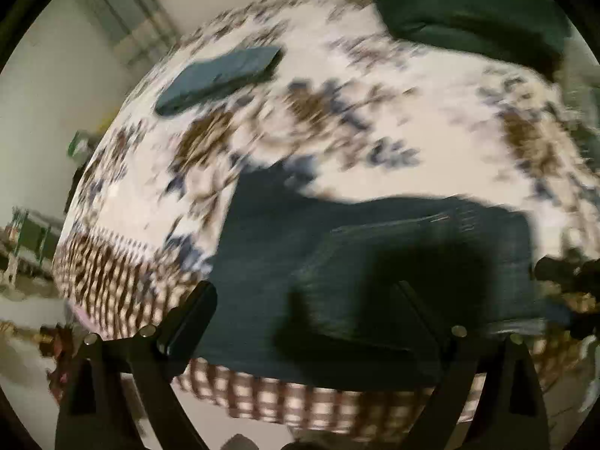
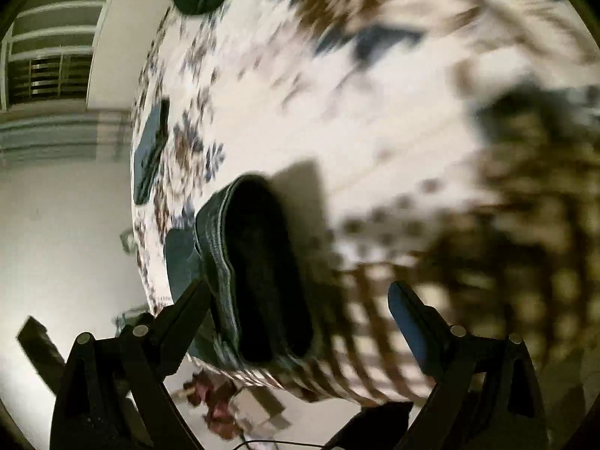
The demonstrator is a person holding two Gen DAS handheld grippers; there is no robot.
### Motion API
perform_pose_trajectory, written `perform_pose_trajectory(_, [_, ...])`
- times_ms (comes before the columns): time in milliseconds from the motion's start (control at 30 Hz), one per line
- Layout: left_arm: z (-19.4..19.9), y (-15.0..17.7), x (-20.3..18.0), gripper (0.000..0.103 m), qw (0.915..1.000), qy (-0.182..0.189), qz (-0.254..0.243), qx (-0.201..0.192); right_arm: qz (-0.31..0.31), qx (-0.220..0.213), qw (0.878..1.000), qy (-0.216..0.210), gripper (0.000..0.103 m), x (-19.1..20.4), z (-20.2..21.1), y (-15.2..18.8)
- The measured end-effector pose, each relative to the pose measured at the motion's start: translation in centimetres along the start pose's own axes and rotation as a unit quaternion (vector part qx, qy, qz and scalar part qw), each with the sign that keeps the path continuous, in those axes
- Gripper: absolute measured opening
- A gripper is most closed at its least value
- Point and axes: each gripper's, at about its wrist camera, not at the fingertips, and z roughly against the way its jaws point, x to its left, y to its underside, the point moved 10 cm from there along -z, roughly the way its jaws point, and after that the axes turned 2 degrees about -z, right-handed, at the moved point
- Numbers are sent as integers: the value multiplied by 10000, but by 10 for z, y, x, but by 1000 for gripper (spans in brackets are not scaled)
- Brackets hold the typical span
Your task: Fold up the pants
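Dark blue folded pants [image 1: 375,262] lie at the near edge of a bed with a floral cover [image 1: 318,120]. My left gripper [image 1: 303,311] is open just above them, fingers either side, holding nothing. In the right wrist view the same pants [image 2: 255,281] show end-on as a folded bundle with a stitched hem. My right gripper [image 2: 300,311] is open, its left finger [image 2: 187,307] beside the bundle, nothing between the fingers. Both views are motion-blurred.
Another folded blue garment [image 1: 221,75] lies at the far left of the bed, also in the right wrist view [image 2: 150,146]. A dark green pillow [image 1: 468,7] sits at the far right. The bed's checkered border [image 1: 300,401] marks the near edge.
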Motion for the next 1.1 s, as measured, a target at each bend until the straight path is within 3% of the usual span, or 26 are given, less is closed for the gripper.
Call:
perform_pose_trajectory(167, [-24, 12, 33, 94, 9994, -215, 150, 240, -81, 491, 9987, -103, 95, 13, -53, 5])
perform_pose_trajectory(200, [-25, 13, 36, 94, 9994, -217, 160, 233, -84, 459, 9988, -131, 80, 12, -57, 5])
perform_pose_trajectory(233, [-26, 14, 38, 94, 9994, -209, 178, 231, -54, 355, 9992, -187, 52, 15, -56, 6])
perform_pose_trajectory(333, [-26, 15, 40, 94, 9994, -199, 176, 199, 181, 115, 9997, -79, 18, 26, -53, 9])
perform_pose_trajectory(500, [-26, 17, 43, 94, 9991, -57, 304, 275, 326, -218, 9992, -55, 10, 50, -31, 9])
perform_pose_trajectory(567, [-23, 16, 47, 94, 9990, -15, 362, 253, 257, -347, 9990, -109, 10, 54, -17, 6])
perform_pose_trajectory(667, [-27, 14, 53, 94, 9986, 60, 435, 286, 251, -452, 9985, 172, 10, 38, -4, -2])
perform_pose_trajectory(767, [-39, 15, 58, 94, 9982, 103, 466, 376, 86, -218, 9987, 448, 11, 7, -8, 0])
perform_pose_trajectory(833, [-54, 19, 62, 94, 9973, 151, 453, 557, 49, 25, 9975, 711, 26, -8, -17, 2])
perform_pose_trajectory(867, [-62, 22, 64, 94, 9966, 183, 457, 660, -17, 56, 9979, 651, 29, -8, -17, 1])
perform_pose_trajectory(933, [-77, 31, 70, 94, 9945, 250, 517, 877, -112, 61, 9990, 418, 56, -5, -9, 1])
perform_pose_trajectory(1033, [-88, 41, 74, 95, 9911, 516, 725, 991, -270, 11, 9995, 134, 75, -4, 9, 12])
perform_pose_trajectory(1100, [-90, 44, 74, 95, 9903, 581, 786, 991, -479, 243, 9986, -20, 77, -9, 9, 30])
